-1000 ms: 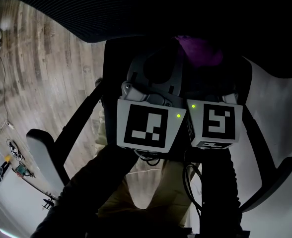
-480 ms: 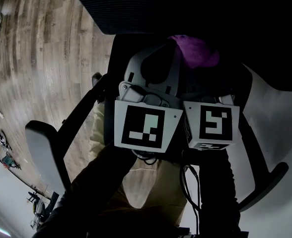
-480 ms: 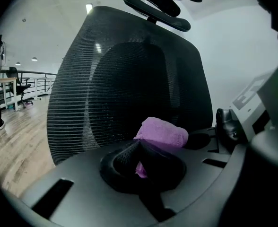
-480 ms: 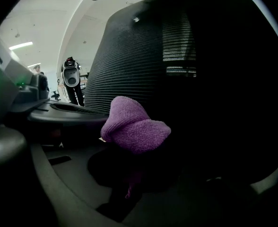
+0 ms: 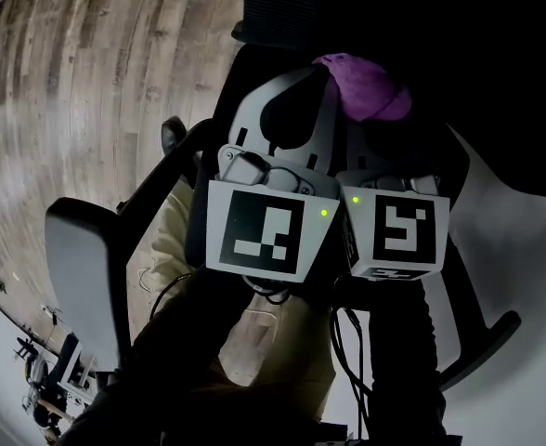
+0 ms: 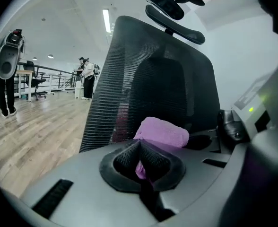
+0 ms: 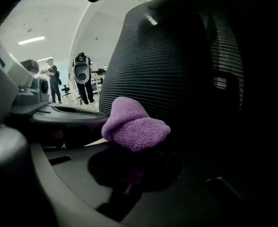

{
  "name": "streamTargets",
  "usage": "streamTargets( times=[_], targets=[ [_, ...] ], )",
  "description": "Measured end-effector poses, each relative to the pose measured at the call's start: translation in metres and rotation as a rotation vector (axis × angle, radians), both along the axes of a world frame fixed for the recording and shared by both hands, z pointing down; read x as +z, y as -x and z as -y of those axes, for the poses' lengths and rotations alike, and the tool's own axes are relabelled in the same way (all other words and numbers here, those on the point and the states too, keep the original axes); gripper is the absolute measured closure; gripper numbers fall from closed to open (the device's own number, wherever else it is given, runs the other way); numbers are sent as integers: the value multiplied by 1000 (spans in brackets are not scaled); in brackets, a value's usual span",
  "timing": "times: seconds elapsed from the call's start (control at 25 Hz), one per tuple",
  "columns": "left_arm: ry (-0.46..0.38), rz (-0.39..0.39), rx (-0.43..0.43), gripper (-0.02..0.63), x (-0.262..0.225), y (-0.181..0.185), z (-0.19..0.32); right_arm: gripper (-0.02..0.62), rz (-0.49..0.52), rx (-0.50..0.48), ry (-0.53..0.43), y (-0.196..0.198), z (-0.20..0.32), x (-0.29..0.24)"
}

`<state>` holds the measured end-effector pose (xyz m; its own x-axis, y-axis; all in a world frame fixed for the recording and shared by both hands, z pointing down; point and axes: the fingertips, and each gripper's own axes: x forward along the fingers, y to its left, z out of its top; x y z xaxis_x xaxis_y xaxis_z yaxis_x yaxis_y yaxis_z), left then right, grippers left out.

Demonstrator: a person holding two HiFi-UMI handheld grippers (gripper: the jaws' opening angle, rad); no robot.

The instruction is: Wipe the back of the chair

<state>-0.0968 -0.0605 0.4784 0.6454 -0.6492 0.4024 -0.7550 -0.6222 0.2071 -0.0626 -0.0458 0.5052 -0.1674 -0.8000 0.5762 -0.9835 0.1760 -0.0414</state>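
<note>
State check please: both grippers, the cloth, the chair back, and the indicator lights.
Left gripper: jaws shut on cloth.
Right gripper: jaws shut on cloth, seen dimly.
Cloth: bunched, pinched by both grippers, close to the back; contact unclear.
Back: upright.
Lights: lit green on both grippers.

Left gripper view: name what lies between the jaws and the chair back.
There, only a purple cloth, pinched by the left gripper, before the chair back.

L gripper (image 6: pixel 141 162) & R gripper (image 7: pixel 129 174) side by side, both w/ jaws pinched on purple cloth (image 5: pixel 366 86).
</note>
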Motion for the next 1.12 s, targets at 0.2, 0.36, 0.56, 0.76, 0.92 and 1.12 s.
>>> streamTargets(
  times=[0.2,0.36,0.56,0.76,0.92,1.12],
  targets=[
    [-8,7,-59,597,-3,22,6,541,-3,-70,-19,21,9,-5],
    [-9,15,-109,597,2,46,11,541,2,-121,-28,44,17,-1],
    [-8,19,-148,597,8,66,16,541,14,-156,-31,64,25,4],
    [-13,34,-175,597,15,77,18,541,38,-176,-43,74,28,9],
    [-12,35,-192,597,13,82,19,541,57,-186,-59,79,30,4],
    [-2,44,-237,598,31,97,31,541,88,-218,-59,97,39,21]
  ],
)
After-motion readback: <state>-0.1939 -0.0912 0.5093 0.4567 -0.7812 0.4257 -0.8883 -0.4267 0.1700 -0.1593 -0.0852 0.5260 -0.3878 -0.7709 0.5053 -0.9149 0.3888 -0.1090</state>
